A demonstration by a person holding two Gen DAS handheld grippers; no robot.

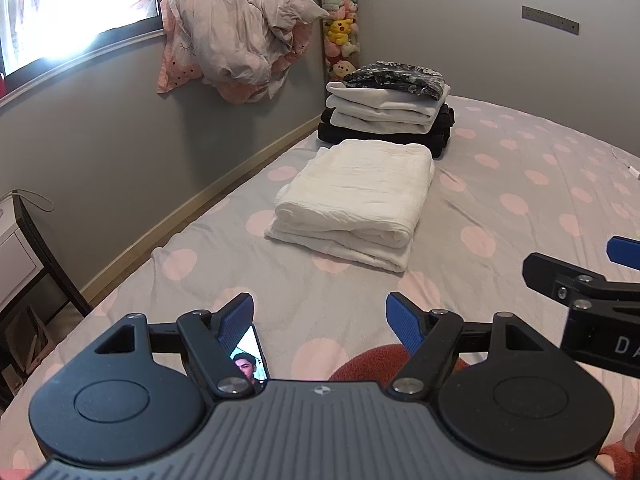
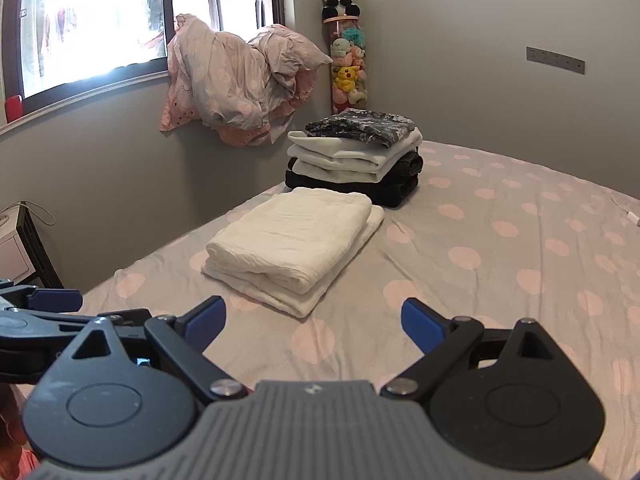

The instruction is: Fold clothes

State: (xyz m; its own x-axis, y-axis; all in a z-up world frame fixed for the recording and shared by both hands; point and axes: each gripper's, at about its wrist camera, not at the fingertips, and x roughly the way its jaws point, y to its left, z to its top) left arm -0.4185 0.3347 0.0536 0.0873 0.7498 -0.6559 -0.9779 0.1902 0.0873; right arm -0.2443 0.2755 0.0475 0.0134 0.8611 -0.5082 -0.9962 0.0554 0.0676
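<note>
A folded white cloth [image 1: 352, 200] [image 2: 296, 240] lies on the grey bed sheet with pink dots [image 1: 520, 184] [image 2: 500, 248]. Behind it stands a stack of folded clothes [image 1: 390, 116] [image 2: 354, 160]: black at the bottom, white in the middle, a dark patterned piece on top. My left gripper [image 1: 320, 322] is open, low over the sheet in front of the white cloth, with nothing between its fingers. My right gripper [image 2: 314, 320] is also open and holds nothing. Each gripper shows at the edge of the other's view.
A phone [image 1: 250, 356] lies on the sheet by my left finger, and a rust-red fuzzy cloth [image 1: 368, 364] sits just under the gripper. A crumpled duvet [image 1: 236, 44] hangs by the window. A tube of plush toys [image 1: 340, 36] fills the corner. A side table [image 1: 20, 248] stands left of the bed.
</note>
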